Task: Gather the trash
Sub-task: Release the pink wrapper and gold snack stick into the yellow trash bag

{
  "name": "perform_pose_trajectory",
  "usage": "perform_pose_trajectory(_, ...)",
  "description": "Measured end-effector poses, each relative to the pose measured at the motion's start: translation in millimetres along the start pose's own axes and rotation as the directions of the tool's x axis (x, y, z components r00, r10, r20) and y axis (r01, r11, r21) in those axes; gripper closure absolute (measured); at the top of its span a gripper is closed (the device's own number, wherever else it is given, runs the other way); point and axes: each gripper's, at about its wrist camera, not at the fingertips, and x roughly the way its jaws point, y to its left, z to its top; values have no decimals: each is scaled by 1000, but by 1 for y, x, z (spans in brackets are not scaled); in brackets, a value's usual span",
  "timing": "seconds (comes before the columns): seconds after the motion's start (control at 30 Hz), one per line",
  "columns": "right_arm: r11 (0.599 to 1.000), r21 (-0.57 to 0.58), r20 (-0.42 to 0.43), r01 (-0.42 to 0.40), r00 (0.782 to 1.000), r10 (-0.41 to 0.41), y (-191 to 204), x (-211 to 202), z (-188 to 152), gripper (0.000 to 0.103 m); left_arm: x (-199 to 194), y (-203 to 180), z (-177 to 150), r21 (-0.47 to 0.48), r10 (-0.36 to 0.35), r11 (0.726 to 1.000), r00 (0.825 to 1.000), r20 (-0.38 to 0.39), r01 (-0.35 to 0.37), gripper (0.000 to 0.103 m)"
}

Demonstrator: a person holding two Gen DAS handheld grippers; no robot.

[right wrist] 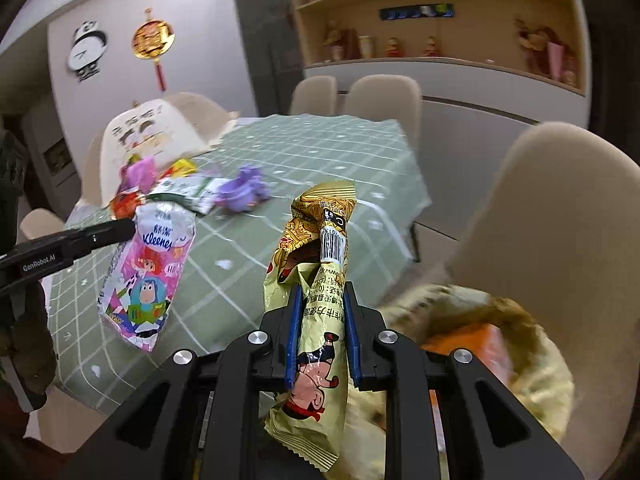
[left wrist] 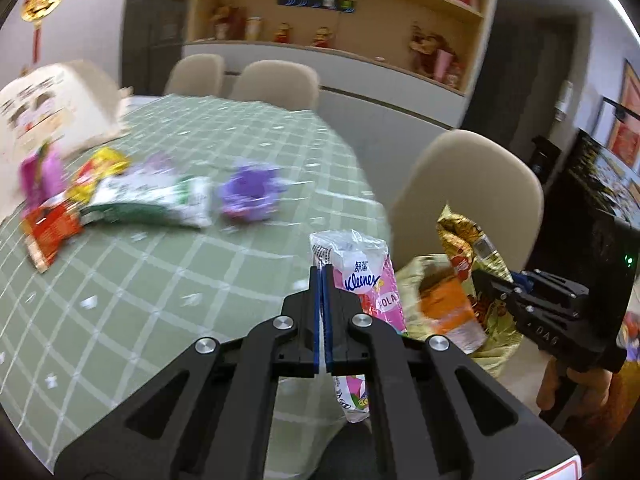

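Observation:
My left gripper [left wrist: 322, 276] is shut on a pink Kleenex tissue wrapper [left wrist: 366, 280] and holds it above the table's right edge; it also shows in the right wrist view [right wrist: 144, 276]. My right gripper [right wrist: 322, 300] is shut on a yellow snack wrapper [right wrist: 320, 264], held over a trash bag [right wrist: 532, 344] lined in yellow-green with an orange packet inside. In the left wrist view the right gripper [left wrist: 486, 280] holds that wrapper [left wrist: 464, 240] above the bag [left wrist: 420, 280]. More wrappers lie on the table: green-white [left wrist: 152, 200], purple [left wrist: 248, 192], red [left wrist: 50, 228], yellow [left wrist: 100, 168].
The table has a green checked cloth [left wrist: 160, 300]. A beige chair [left wrist: 472, 192] stands right behind the trash bag, two more chairs [left wrist: 276, 84] at the far side. A printed white bag [left wrist: 52, 112] stands at the table's left end.

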Motion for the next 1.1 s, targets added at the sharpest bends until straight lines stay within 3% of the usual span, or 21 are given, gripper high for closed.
perform_pose_trajectory(0.23,990,75,-14,117,993,-117,-56,-25,-24,83,50,-66,6,72,-138,987,989,-56,142,102)
perform_pose_trajectory(0.4,975,153,-18,161,987,-161,-92,-35,-37,83,88,-99,4,85,-219,970,968,-120,230,102)
perform_pose_trajectory(0.7,967,180,-45,183,983,-178,-113,-22,-43,83,146,-121,-3,102,-258,954,947,-193,281,102)
perform_pose_trajectory(0.77,967,178,-58,181,983,-174,-113,-15,-44,83,157,-124,-8,90,-278,949,934,-225,303,102)
perform_pose_trajectory(0.8,968,172,-64,184,982,-175,-112,-12,-45,83,162,-124,-10,75,-285,947,927,-243,311,94)
perform_pose_trajectory(0.83,968,163,-70,189,981,-180,-111,-9,-46,83,165,-124,-12,59,-291,947,921,-259,316,80)
perform_pose_trajectory(0.9,969,154,-75,192,980,-182,-110,-6,-47,83,167,-120,-14,38,-294,948,916,-272,315,69)
perform_pose_trajectory(1.1,972,152,-97,178,982,-165,-110,8,-51,83,154,-109,-18,53,-236,965,937,-257,257,65)
